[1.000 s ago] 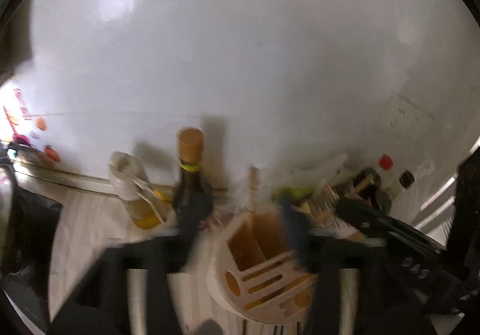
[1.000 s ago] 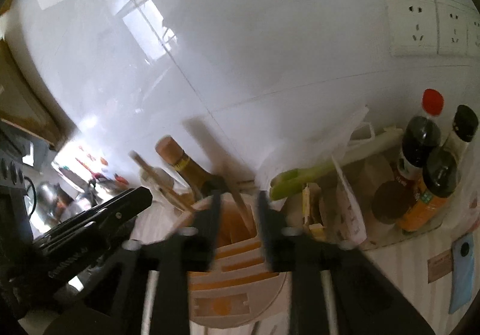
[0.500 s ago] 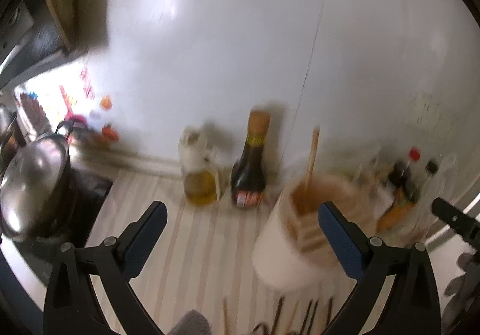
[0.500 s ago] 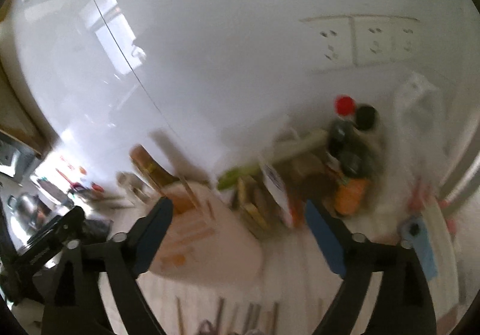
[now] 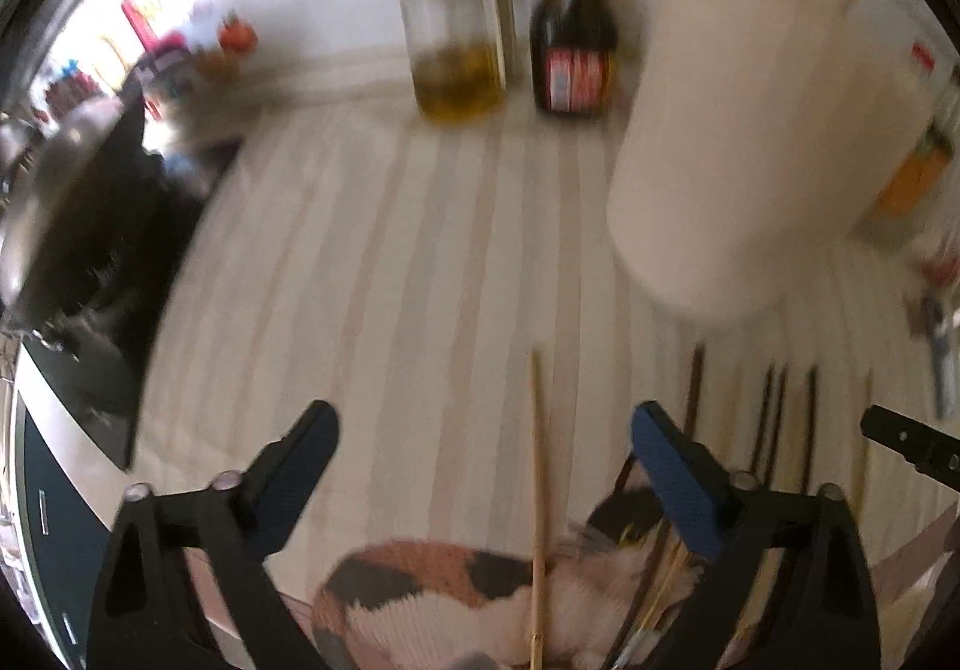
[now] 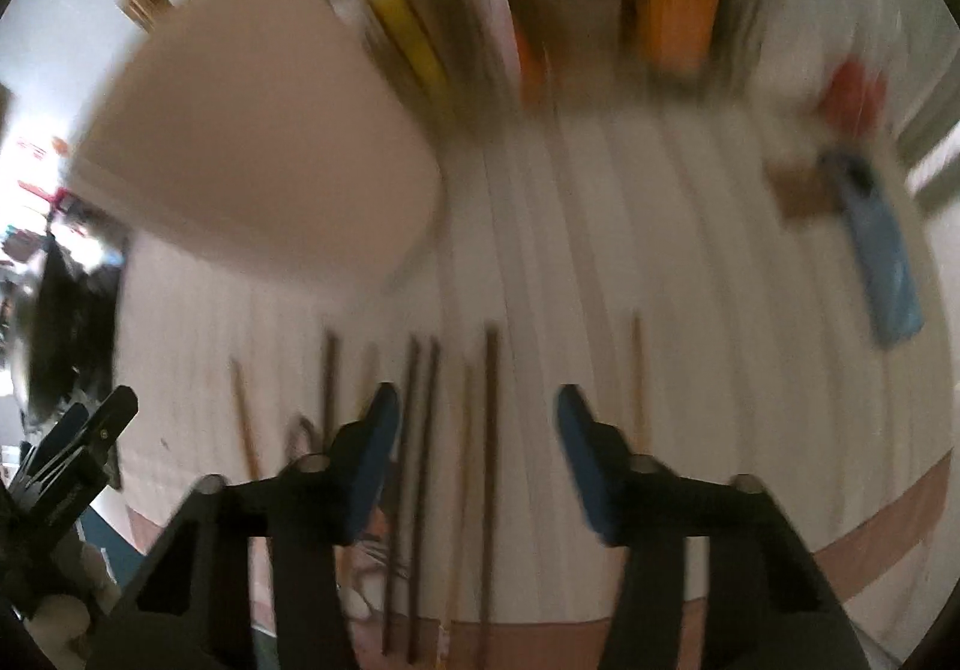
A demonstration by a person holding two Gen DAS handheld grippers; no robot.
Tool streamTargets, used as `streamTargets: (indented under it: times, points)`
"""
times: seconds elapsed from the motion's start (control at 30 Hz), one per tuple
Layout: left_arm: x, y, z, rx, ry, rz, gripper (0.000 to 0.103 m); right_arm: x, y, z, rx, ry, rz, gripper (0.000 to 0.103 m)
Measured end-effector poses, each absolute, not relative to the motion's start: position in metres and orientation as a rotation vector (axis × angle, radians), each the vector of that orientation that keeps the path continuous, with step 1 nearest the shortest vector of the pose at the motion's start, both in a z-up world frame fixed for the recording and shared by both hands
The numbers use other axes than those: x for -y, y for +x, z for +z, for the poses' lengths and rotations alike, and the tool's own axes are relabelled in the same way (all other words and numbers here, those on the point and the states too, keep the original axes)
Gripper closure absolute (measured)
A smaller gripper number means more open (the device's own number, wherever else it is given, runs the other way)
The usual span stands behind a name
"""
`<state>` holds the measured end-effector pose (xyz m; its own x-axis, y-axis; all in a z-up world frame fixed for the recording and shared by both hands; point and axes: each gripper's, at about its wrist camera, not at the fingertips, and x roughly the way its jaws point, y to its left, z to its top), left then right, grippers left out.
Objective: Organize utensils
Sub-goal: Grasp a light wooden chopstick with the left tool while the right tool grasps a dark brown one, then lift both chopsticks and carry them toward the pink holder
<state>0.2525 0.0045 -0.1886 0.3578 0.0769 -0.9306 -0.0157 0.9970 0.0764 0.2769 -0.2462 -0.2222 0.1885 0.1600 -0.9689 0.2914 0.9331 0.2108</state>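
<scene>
While both views are smeared by motion, the layout reads well enough; the left gripper [image 5: 480, 430] points down at a striped mat [image 5: 372, 250], its jaws wide apart and closing, and a pale chopstick [image 5: 538, 466] lies on the mat in the gap between them, touched by neither pad; darker chopsticks [image 5: 774, 412] lie in a row to its right, near the foot of the white holder [image 5: 738, 141], which has one stick standing in it; behind stand an oil jar [image 5: 456, 39] and a dark bottle [image 5: 573, 27]; the right gripper [image 6: 474, 430] hangs over the same row, its jaws also apart and closing, with several chopsticks [image 6: 491, 430] lying loose beneath and between them, none clamped; a blue packet [image 6: 882, 262] lies well off to the right.
</scene>
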Motion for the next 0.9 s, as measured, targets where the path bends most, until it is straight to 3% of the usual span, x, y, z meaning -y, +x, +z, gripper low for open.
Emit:
streamTargets:
  times: [0.13,0.3,0.4,0.53,0.9]
  points:
    - [0.001,0.247,-0.228,-1.324,0.060,0.019,0.036,0.242,0.266,-0.266,-1.496,0.389,-0.099,0.063]
    - [0.011,0.245,-0.256,-1.393,0.078,-0.007,0.054,0.233,0.263,-0.289,-1.545,0.342,-0.095,0.068]
    - [0.013,0.245,-0.260,-1.393,0.083,-0.013,0.069,0.226,0.266,-0.289,-1.537,0.260,-0.112,0.085]
    - [0.017,0.244,-0.259,-1.393,0.084,-0.032,0.097,0.224,0.263,-0.291,-1.532,0.224,-0.115,0.096]
    - [0.023,0.223,-0.258,-1.410,0.099,-0.046,0.098,0.245,0.248,-0.291,-1.620,0.198,-0.082,0.096]
